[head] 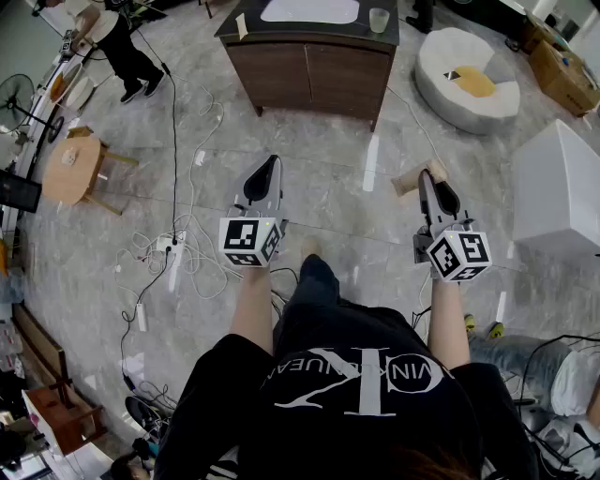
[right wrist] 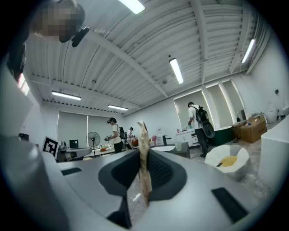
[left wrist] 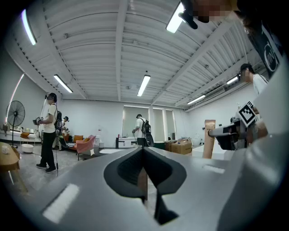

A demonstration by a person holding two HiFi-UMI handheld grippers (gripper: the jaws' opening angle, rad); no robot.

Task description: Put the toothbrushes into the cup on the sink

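The cup is pale and translucent. It stands on the dark wooden sink cabinet far ahead, beside the white basin. My right gripper is held level over the floor, shut on a flat tan toothbrush that sticks out to its left. In the right gripper view the toothbrush stands edge-on between the jaws, and the cup is small in the distance. My left gripper is level too, jaws together, nothing in them. From the left gripper view the toothbrush shows as an upright tan strip.
Cables and a power strip lie on the marble floor to the left. A white beanbag and a white box are on the right, and a small round wooden table on the left. A person stands far left.
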